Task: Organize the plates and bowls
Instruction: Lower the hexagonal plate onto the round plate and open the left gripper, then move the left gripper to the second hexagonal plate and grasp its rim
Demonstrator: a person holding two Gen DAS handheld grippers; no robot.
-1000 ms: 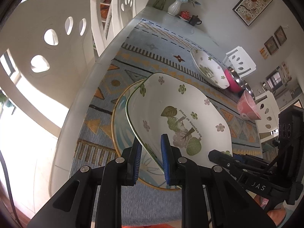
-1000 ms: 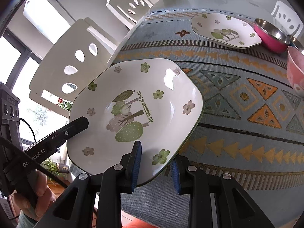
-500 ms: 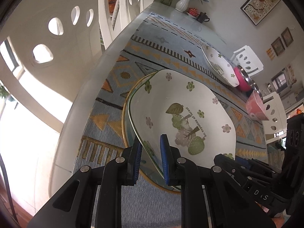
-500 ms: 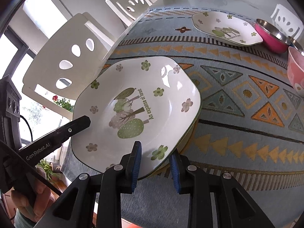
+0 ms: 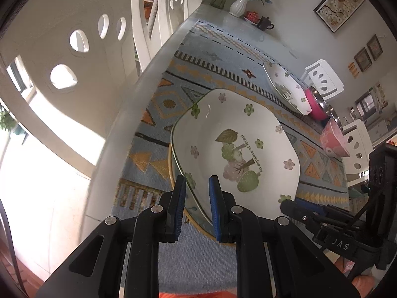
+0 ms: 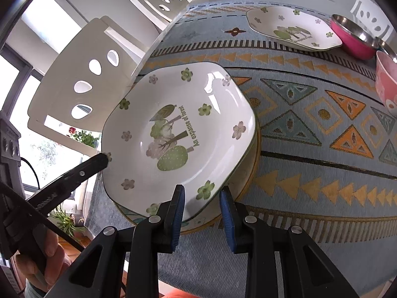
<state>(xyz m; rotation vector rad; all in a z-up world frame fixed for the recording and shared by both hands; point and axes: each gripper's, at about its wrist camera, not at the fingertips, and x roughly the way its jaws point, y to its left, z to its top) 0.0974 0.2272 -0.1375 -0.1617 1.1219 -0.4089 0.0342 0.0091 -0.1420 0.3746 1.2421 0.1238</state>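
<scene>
The forest-print plate [image 6: 178, 134] sits on a gold-rimmed plate [image 6: 253, 168] at the worktop's [image 6: 310, 211] near edge. Both grippers, left [image 5: 197, 186] at its 8 o'clock rim, right [image 6: 202, 196] at 5 o'clock, straddle it with jaws parted, apparently just releasing.

In the right wrist view, open tablecloth [image 6: 310, 173] fills the centre right. A plate [image 6: 173, 129] blocks the middle, a second plate [image 6: 292, 28] and pink bowls [image 6: 352, 42] crowd the upper right, and chair backs [image 6: 82, 82] line the left edge.
</scene>
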